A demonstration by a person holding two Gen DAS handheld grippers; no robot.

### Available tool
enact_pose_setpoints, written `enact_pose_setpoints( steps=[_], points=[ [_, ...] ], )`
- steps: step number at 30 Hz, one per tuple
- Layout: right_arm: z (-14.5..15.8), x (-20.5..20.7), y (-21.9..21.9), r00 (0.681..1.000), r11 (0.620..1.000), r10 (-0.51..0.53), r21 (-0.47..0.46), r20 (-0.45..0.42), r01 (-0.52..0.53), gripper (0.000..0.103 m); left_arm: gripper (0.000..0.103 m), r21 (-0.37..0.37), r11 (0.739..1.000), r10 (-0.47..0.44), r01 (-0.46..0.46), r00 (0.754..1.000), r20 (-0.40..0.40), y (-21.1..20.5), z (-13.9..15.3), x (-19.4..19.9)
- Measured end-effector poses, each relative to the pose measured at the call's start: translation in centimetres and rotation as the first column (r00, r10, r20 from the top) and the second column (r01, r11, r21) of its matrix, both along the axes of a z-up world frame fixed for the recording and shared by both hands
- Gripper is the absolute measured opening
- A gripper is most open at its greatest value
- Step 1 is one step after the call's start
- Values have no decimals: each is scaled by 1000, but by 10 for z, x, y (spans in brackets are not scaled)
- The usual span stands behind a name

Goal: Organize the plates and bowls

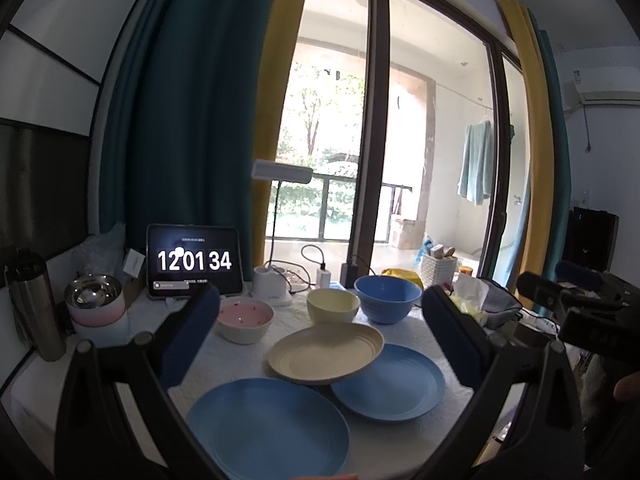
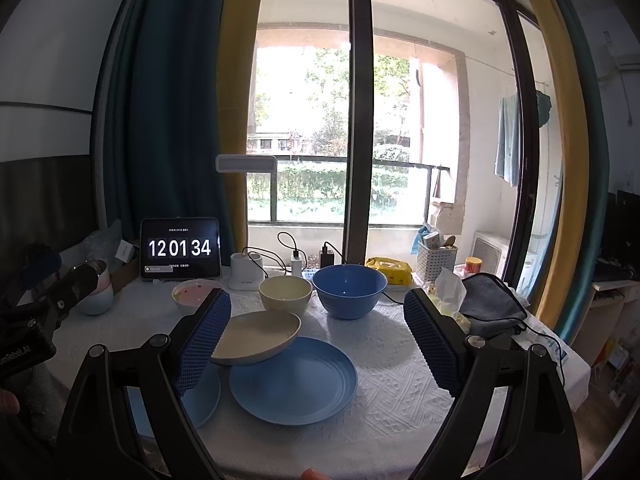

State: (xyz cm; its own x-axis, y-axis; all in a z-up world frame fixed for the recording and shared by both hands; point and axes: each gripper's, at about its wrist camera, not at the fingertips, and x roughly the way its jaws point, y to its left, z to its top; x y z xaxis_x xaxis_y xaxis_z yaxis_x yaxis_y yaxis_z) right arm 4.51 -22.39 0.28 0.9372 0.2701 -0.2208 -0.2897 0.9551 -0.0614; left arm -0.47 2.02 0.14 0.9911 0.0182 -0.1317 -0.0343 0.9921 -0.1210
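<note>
1. Left claw (image 1: 320, 328): its two dark-blue padded fingers (image 1: 188, 332) stand wide apart with nothing between them. It hangs above the table (image 1: 236, 364), which is covered by a white textured cloth.
2. Right claw (image 2: 318, 340): likewise spread wide and holding nothing. Its left finger (image 2: 202, 344) overlaps the cream plate in this view; whether they touch cannot be told.
3. Cream plate (image 1: 326, 354): it lies tilted, its near edge resting on the rim of the right-hand blue plate (image 1: 390, 382). In the left wrist view it sits centrally between the fingers, just beyond them.
4. Near blue plate (image 1: 268, 426): it lies flat on the table, closest to the left claw, beside the cream plate and left of the other blue plate.
5. Bowls: three stand upright in a row behind the plates. The pink-lined bowl (image 1: 245, 320) is leftmost, the cream bowl (image 1: 333, 306) is in the middle, and the blue bowl (image 1: 387, 298) is at the right, largest of the three. All stand well ahead of both claws.
6. Background: a tablet (image 1: 195, 260) showing 12 01 34 leans behind the pink-lined bowl. A steel bowl (image 1: 93, 292) sits on a stack at far left, beside a metal flask (image 1: 34, 304).
</note>
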Motion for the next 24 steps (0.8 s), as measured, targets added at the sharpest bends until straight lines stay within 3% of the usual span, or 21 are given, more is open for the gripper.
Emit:
enact_pose_setpoints(
  steps=[24],
  points=[
    [-29, 67, 7, 993, 1000, 4, 2, -121, -3, 91, 102, -86, 996, -2, -17, 977, -214, 17, -39, 84]
  ],
)
